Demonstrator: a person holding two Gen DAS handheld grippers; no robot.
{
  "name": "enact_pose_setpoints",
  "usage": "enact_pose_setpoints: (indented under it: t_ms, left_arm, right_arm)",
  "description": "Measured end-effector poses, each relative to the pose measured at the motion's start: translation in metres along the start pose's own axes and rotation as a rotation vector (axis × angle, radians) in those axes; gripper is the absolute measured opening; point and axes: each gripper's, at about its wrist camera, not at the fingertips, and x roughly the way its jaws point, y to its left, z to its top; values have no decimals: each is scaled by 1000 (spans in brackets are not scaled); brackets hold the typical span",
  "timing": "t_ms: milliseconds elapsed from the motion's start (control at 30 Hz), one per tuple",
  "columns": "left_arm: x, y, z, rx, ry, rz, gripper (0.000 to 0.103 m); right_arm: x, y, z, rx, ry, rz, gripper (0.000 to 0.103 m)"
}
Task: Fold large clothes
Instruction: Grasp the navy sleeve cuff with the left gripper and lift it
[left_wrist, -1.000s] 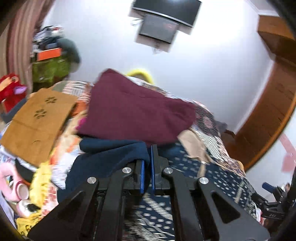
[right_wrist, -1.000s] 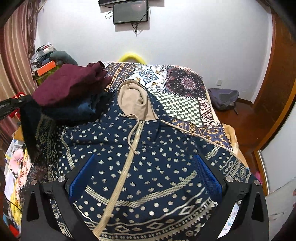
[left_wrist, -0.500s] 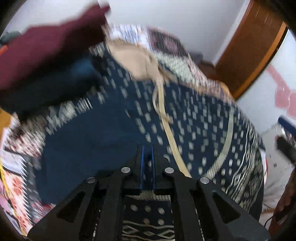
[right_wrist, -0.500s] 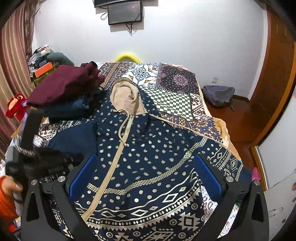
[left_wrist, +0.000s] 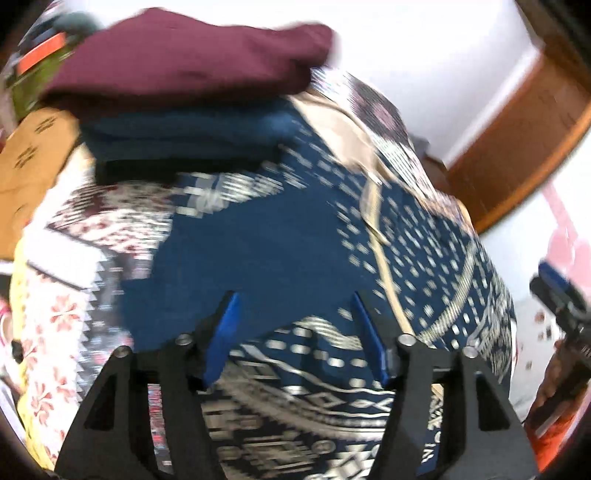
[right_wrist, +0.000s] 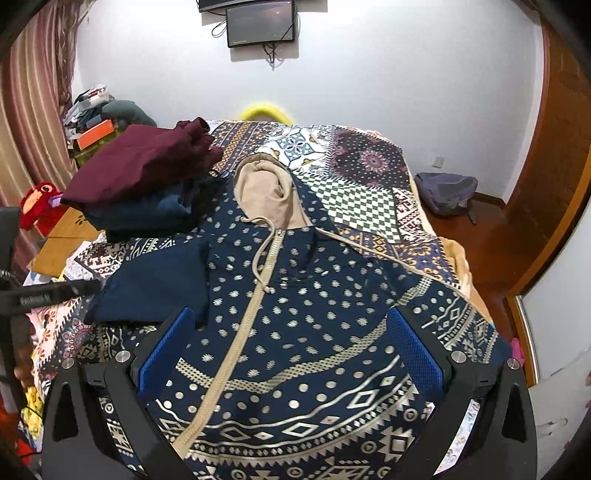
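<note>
Sleeve (right_wrist: 155, 284) is being left folded across the hoodie (right_wrist: 314, 314); left tongs (left_wrist: 295, 332) are just being opened, nothing gripped; right tongs (right_wrist: 291, 347) are being held wide, empty.

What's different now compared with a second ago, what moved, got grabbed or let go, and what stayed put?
The left gripper carried the hoodie's left sleeve across and laid it folded inward on the body; its jaws have just been opening and nothing is pinched between them now. The right gripper stayed open above the hem. The folded maroon and blue pile and the patterned bedspread did not move.
</note>
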Motion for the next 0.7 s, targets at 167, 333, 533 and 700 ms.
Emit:
enact_pose_setpoints:
  t_ms: [167, 333, 533, 700]
  left_arm:
    - [-8, 68, 0, -183, -13, 56, 63]
    - [11, 123, -19, -365, 65, 11, 63]
    - [42, 138, -39, -490, 158, -179, 63]
    - [50, 134, -32, -475, 132, -151, 63]
  right_arm:
    - [8, 9, -1, -19, 17, 4, 103]
    - [14, 14, -2, -39, 30, -8, 103]
    - [17, 11, -3, -30, 41, -9, 103]
    - [17, 5, -5, -17, 43, -8, 103]
